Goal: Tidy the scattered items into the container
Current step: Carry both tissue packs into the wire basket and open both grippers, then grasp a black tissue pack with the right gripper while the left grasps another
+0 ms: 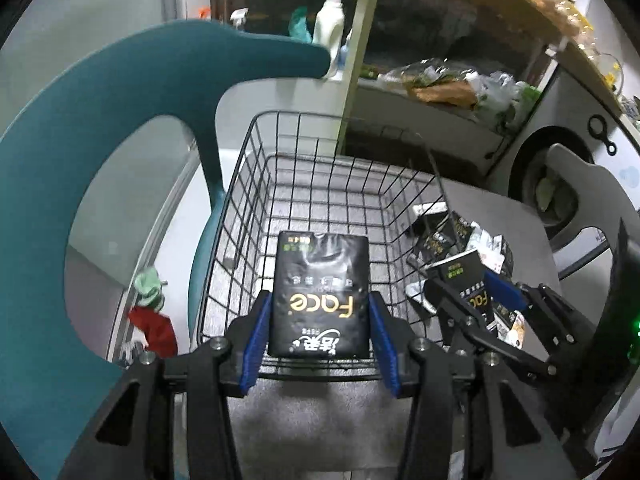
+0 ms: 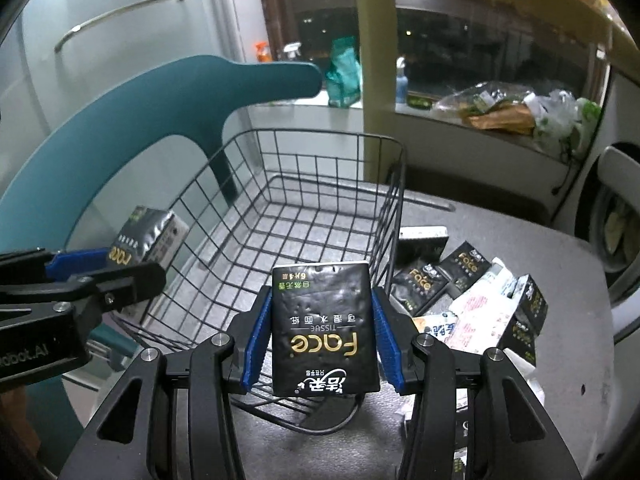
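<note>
Black glossy tissue pack [image 1: 319, 294] clamped in left gripper [image 1: 319, 336], second pack [image 2: 325, 326] clamped in right gripper [image 2: 320, 340], wire-grid basket [image 2: 296, 152] at twelve o'clock, crumpled packs [image 2: 468, 300] at three.

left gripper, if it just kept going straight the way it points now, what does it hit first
Probably the basket. The left gripper, shut on a tissue pack, points down over the near rim into the basket, which looks empty, so the pack would likely meet the wire floor first. Depth is hard to judge in this fisheye view.
</note>
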`<state>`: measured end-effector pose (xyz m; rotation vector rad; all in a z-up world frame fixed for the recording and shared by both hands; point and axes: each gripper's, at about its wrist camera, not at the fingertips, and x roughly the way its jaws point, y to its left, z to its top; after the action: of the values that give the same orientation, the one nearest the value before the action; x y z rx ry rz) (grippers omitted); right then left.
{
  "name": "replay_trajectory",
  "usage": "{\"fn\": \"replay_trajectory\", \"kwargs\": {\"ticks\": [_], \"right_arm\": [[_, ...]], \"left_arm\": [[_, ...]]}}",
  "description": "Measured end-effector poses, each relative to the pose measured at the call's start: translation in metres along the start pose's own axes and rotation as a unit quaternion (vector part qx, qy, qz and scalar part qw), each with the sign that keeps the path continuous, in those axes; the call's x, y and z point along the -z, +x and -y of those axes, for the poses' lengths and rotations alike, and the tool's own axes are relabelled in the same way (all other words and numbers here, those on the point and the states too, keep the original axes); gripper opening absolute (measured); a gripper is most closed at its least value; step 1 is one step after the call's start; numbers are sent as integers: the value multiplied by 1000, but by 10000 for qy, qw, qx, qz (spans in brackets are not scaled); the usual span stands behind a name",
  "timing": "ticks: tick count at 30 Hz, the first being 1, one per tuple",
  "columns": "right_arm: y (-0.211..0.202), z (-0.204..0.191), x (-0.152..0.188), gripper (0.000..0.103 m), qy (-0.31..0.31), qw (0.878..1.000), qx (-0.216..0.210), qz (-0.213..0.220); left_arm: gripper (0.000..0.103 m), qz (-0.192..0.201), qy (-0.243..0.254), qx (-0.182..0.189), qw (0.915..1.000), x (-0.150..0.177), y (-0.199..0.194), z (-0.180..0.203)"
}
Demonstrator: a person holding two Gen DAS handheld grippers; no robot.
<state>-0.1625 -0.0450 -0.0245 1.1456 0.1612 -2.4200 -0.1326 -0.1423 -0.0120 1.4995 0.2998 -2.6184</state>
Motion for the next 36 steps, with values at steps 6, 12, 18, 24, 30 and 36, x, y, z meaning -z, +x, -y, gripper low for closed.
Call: {"fn": "replay_trajectory", "kwargs": {"ticks": [6, 12, 18, 24, 30, 36], "right_arm": [[-3, 0, -1, 52, 50, 10000, 1, -24], [-13, 3, 1, 54, 108, 9999, -31, 27], [-60, 19, 14, 54, 89, 9992, 176, 352], [-110, 59, 58, 54, 43, 9960, 826, 327], [-97, 79, 129, 54, -386, 9940, 927, -438], [-68, 95, 179, 54, -624, 9902, 738, -1004]], "left_arm": [[55, -142, 94, -101, 9998, 5, 1, 2], [55, -66, 19, -105, 9999, 4, 0, -2], [56, 244, 326, 176, 9990, 20, -28, 22], [62, 292, 919, 667, 9931, 66, -54, 77], [63, -150, 1429, 960, 9850, 119, -36, 124], [64, -662, 1711, 816, 9796, 154, -2, 133]]}}
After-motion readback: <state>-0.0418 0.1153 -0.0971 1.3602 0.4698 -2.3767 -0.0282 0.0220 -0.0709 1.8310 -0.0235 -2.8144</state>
